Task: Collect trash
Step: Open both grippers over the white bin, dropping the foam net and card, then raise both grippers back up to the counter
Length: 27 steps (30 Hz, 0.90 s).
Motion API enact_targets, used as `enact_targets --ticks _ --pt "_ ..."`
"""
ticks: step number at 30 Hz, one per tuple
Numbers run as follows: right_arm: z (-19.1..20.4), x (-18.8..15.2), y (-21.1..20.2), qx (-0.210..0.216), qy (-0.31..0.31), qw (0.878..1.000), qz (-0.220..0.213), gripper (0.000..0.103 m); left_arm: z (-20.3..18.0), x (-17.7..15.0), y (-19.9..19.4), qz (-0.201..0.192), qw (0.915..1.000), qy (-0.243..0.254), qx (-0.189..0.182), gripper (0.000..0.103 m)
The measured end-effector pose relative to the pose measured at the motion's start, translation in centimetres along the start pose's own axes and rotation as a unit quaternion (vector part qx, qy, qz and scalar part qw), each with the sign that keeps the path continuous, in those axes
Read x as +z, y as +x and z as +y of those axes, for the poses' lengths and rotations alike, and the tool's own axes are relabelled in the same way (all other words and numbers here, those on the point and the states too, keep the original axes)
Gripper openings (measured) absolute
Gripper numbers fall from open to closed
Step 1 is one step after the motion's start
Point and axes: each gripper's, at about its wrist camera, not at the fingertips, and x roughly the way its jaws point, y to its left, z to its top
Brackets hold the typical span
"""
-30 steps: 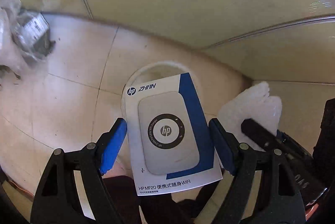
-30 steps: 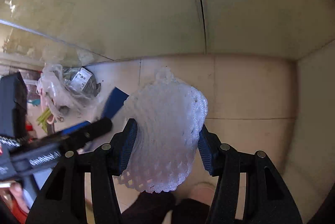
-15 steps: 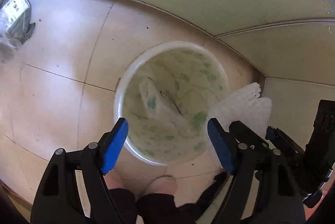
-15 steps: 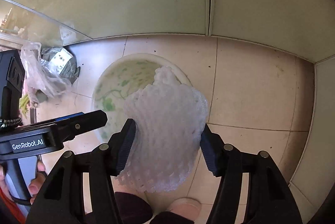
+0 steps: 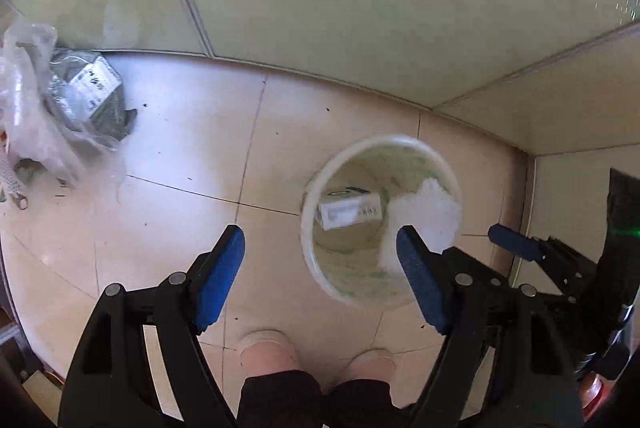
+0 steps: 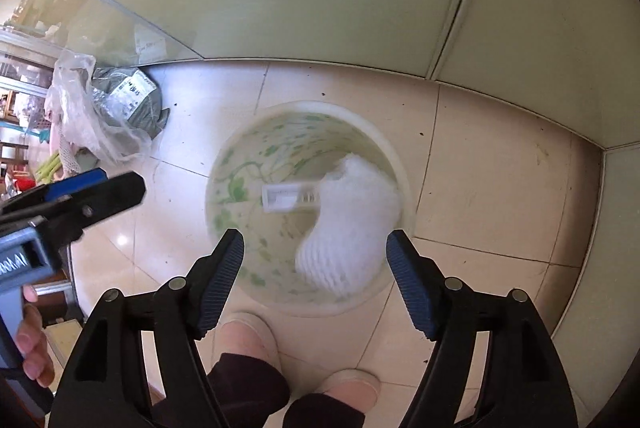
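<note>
My left gripper and right gripper, jaws wide, empty; box and foam net in bin; bagged litter remains

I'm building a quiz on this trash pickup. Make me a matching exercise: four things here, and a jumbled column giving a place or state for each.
Things:
1. foam net
2. small box
3. plastic bags
4. right gripper

Places or states:
A. open, holding nothing
B. on the floor by the wall
C. in the bin, against its right side
D. in the bin, left of the foam

Pairs: 1-C, 2-D, 3-B, 4-A
</note>
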Motion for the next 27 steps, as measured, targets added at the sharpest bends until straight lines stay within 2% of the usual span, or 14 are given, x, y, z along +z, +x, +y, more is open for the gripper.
enact_targets --ticks 5,9,13,17,22,27 --pt "1.6 -0.1 -1.9 0.007 0.008 1.000 0.004 0.071 0.0 -0.1 -3.7 -0.005 0.9999 0.002 0.012 0.078" --pt "2.9 -0.5 -7.2 0.001 0.016 1.000 -0.010 0.071 -0.9 -0.5 -8.3 -0.006 0.9998 0.013 0.016 0.078" --pt "4.2 -0.8 -15.0 -0.011 0.025 0.999 -0.040 0.071 -2.5 -0.8 -14.8 -0.014 0.9995 0.023 0.015 0.078" --pt "5.8 -0.9 -24.2 -0.022 0.032 0.995 -0.087 0.071 -4.2 -0.8 -23.1 -0.039 0.9983 0.041 0.013 0.078" --pt "8.8 -0.5 -35.7 -0.047 0.036 0.987 -0.153 0.071 -5.8 -0.2 -34.4 -0.087 0.9948 0.051 0.014 0.078" --pt "11.2 0.1 -45.6 -0.039 0.050 0.975 -0.213 0.071 -6.8 0.9 -44.8 -0.131 0.9893 0.063 0.014 0.078"
